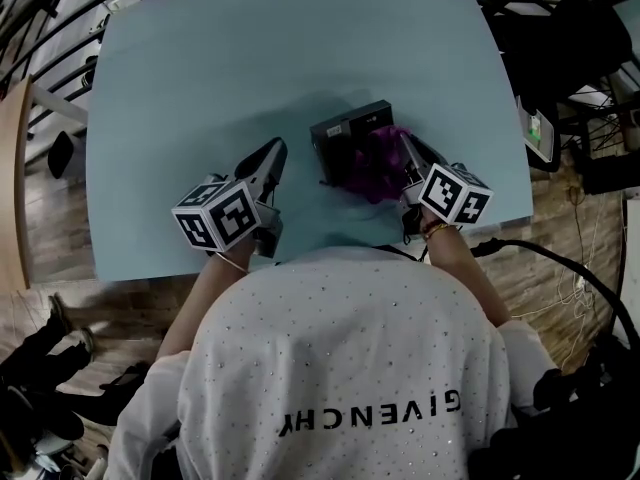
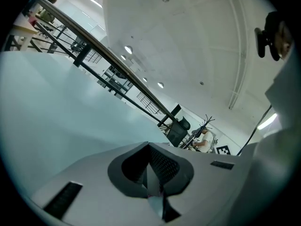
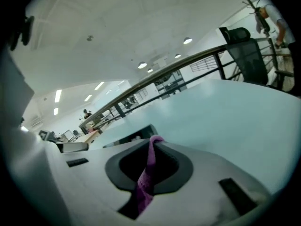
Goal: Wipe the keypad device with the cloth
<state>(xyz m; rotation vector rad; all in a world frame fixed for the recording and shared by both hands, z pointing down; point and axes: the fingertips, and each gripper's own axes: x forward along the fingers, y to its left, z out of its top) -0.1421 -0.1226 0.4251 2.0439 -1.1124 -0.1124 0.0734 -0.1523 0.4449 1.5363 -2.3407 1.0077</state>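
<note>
**Right tool [image 1: 408, 155] clamped on the purple cloth [image 1: 375, 163] at the keypad device [image 1: 345, 130]; left tool [image 1: 276, 153] closed on nothing.**

The device sits just beyond the right tool's tips, with the cloth heaped over the side of it nearest that tool. To wipe well, I'd judge it needs a firm pinch and light downward pressure, dragging the bunched cloth across the face. The left tool, now beside the device but apart from it, could brace it against sliding on the surface [image 1: 200, 88]. The head view alone shows this layout. Only the right gripper view shows a strip of cloth [image 3: 145, 180] nipped between the jaws, and a dark corner of the device [image 3: 136, 135] past them. The left gripper view shows its jaws together and bare surface [image 2: 56, 112] ahead, with no device.
</note>
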